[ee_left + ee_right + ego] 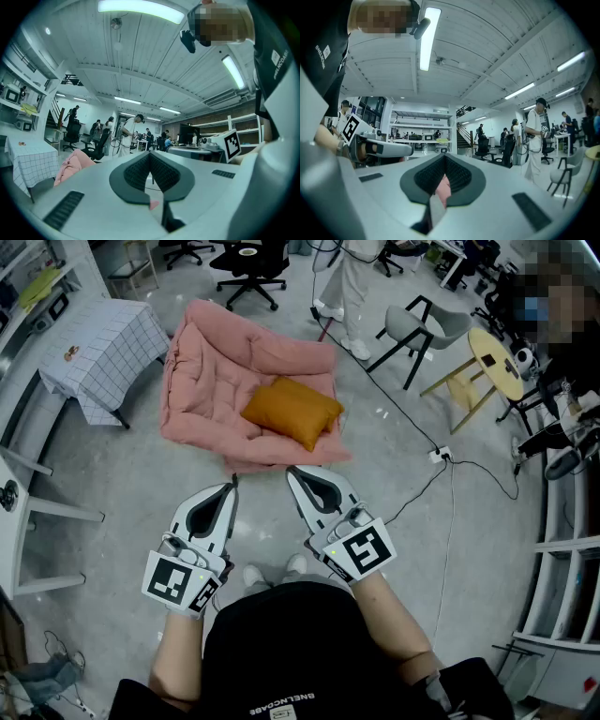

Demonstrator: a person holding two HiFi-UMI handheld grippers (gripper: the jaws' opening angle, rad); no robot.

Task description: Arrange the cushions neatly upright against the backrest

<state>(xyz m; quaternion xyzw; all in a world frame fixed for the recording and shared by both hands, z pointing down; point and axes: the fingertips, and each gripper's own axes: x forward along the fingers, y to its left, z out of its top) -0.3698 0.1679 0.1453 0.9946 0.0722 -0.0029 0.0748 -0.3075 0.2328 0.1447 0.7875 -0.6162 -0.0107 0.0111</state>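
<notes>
A pink padded floor sofa (220, 381) lies on the grey floor ahead of me, its backrest toward the far left. One orange cushion (292, 412) lies flat and askew on its seat near the front right. My left gripper (231, 486) and right gripper (292, 472) are side by side just short of the sofa's near edge, both level, shut and empty. In the left gripper view the jaws (150, 154) are closed, with the pink sofa (70, 166) low at the left. In the right gripper view the jaws (444, 157) are closed too.
A table with a checked cloth (98, 348) stands left of the sofa, and a black office chair (248, 263) and a standing person (352, 287) are behind it. At the right are a grey chair (422, 324), a round wooden stool (492, 362) and a floor cable with a socket (441, 456).
</notes>
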